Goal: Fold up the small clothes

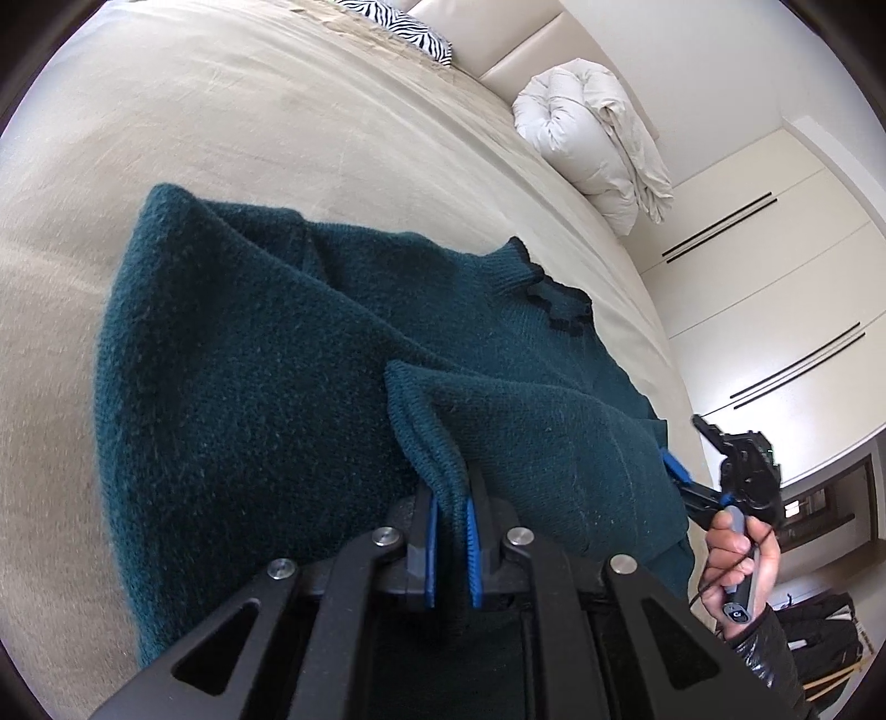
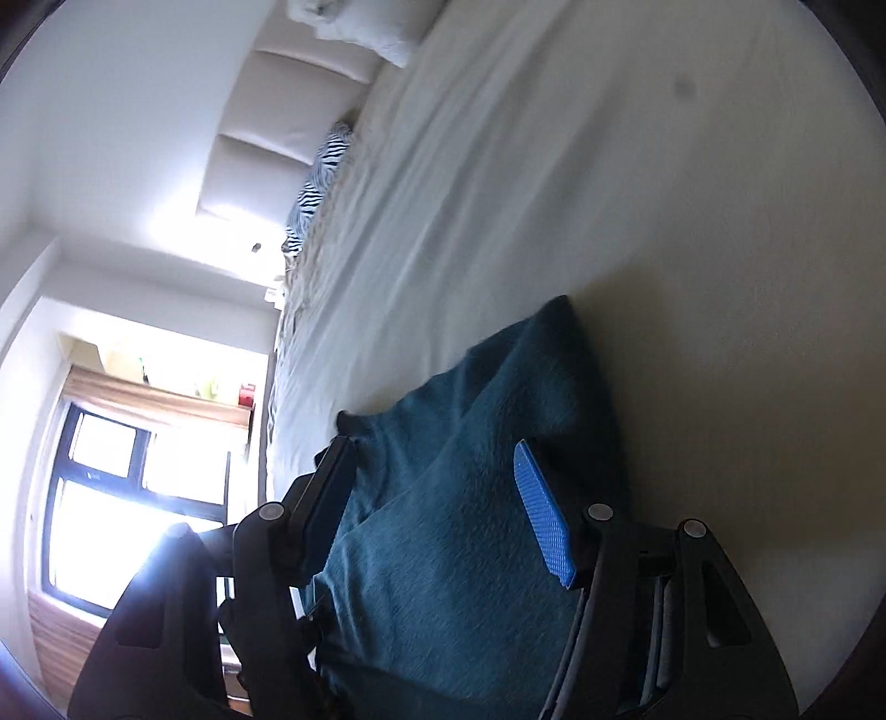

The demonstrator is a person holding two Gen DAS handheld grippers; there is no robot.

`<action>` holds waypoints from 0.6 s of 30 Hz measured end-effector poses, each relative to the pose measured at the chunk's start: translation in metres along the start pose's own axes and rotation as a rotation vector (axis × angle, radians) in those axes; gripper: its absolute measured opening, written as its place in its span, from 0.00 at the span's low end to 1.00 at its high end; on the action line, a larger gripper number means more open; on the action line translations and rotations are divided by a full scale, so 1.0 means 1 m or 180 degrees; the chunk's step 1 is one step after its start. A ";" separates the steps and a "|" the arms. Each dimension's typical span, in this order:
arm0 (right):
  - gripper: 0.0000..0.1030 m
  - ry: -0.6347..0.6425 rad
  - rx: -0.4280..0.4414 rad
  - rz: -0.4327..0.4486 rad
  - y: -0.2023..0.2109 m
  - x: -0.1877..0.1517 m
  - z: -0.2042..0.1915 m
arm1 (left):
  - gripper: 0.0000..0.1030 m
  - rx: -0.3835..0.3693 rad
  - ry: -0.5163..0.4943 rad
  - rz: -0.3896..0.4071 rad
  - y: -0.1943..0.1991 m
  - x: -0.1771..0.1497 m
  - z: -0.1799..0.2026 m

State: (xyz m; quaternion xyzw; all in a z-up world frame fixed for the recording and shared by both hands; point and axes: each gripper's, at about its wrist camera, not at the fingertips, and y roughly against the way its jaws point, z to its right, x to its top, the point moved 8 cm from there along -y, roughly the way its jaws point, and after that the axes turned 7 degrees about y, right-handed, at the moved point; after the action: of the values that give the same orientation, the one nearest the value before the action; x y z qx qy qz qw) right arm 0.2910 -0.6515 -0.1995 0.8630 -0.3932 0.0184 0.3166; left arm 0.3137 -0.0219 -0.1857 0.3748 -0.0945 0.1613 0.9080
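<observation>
A dark teal knitted sweater [image 1: 249,360] lies partly folded on a beige bed [image 1: 277,138], its black-trimmed collar toward the bed's right edge. My left gripper [image 1: 449,498] is shut on a ribbed edge of the sweater, pinched between its blue pads and lifted into a fold. My right gripper [image 1: 689,443], held by a hand [image 1: 736,559], hovers at the sweater's right side. In the right wrist view that gripper [image 2: 432,448] stands open over the sweater [image 2: 443,554], its pads apart and not pressing the cloth, with the bed [image 2: 664,221] beyond.
A rolled white duvet [image 1: 592,138] and a zebra-print pillow [image 1: 410,27] sit by the padded headboard. White wardrobe doors [image 1: 775,277] stand past the bed's right edge, with a dark bag [image 1: 825,637] on the floor. A bright window [image 2: 111,498] is on the far side.
</observation>
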 end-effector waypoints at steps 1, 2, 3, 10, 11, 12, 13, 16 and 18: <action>0.56 0.0000 0.0044 0.0006 0.001 -0.002 0.002 | 0.12 -0.0008 -0.0008 0.0002 0.000 0.000 0.000; 0.56 0.0053 0.0066 0.0007 0.004 -0.006 0.001 | 0.12 -0.0015 -0.0009 0.0004 0.000 0.000 0.000; 0.56 0.0091 0.0069 -0.0005 0.007 -0.010 0.001 | 0.12 -0.0021 -0.0010 0.0010 -0.001 0.000 0.000; 0.56 0.0222 0.0133 -0.0162 0.028 -0.054 -0.002 | 0.12 -0.0066 -0.0038 0.0070 0.001 -0.001 0.001; 0.56 0.0234 0.0123 -0.0172 0.031 -0.062 -0.001 | 0.12 -0.0083 -0.0036 0.0082 0.001 -0.002 0.001; 0.56 0.0252 0.0117 -0.0185 0.032 -0.069 -0.001 | 0.12 -0.0101 -0.0033 0.0093 0.002 -0.002 0.001; 0.56 0.0274 0.0115 -0.0187 0.035 -0.074 0.000 | 0.12 -0.0115 -0.0022 0.0102 0.004 -0.003 0.001; 0.56 0.0278 0.0152 -0.0139 0.046 -0.085 0.004 | 0.12 -0.0122 0.0032 0.0134 0.011 -0.005 0.000; 0.56 0.0292 0.0125 -0.0134 0.052 -0.088 0.006 | 0.14 -0.0113 0.0068 0.0146 0.018 -0.009 -0.003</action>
State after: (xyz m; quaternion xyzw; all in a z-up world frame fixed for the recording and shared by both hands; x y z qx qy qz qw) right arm 0.1930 -0.6218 -0.2016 0.8754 -0.3596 0.0591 0.3175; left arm 0.2995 -0.0102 -0.1785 0.3546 -0.0961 0.1844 0.9116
